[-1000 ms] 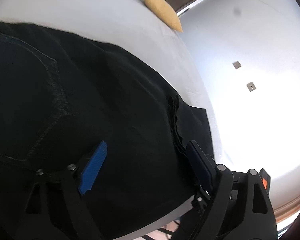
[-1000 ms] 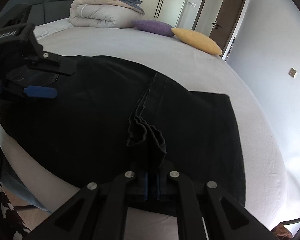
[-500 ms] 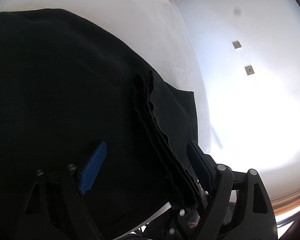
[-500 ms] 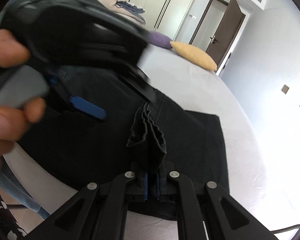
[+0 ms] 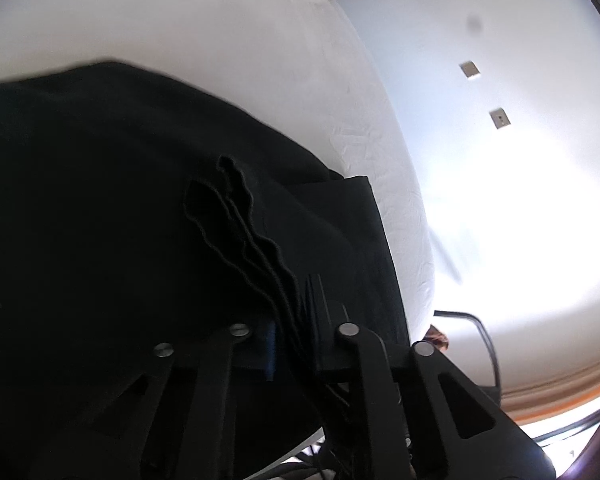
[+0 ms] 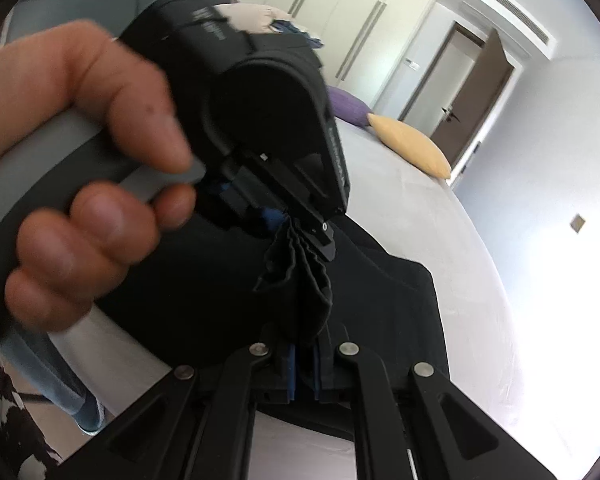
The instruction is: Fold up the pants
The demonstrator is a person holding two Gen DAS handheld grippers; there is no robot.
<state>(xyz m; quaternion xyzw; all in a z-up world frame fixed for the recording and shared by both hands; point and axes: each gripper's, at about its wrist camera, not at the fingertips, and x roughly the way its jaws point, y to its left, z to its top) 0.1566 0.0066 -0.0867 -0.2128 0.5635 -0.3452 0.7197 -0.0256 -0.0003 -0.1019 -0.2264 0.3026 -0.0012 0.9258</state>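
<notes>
1. My right gripper [image 6: 304, 364] is clamped on a bunched edge of the black pants [image 6: 380, 300].
2. My left gripper [image 5: 296, 344] has just closed onto the same edge.
3. The pants lie across the white bed [image 6: 440, 216]; a yellow pillow [image 6: 410, 146] sits beyond.

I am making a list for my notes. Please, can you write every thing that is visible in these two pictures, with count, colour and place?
pants: one, black, spread on the bed, bunched edge pinched by both grippers
bed: one, light grey sheet, under the pants
cushions: two, yellow and purple, far end of the bed
folded duvet: one, beige, far end of the bed
door: one, brown, open, behind the cushions
wall plates: two, grey, on the wall at right
left hand-held gripper: black, blue pads, just closed on the pants
right hand-held gripper: same, shut on the pants
hand: one, holding the left gripper
</notes>
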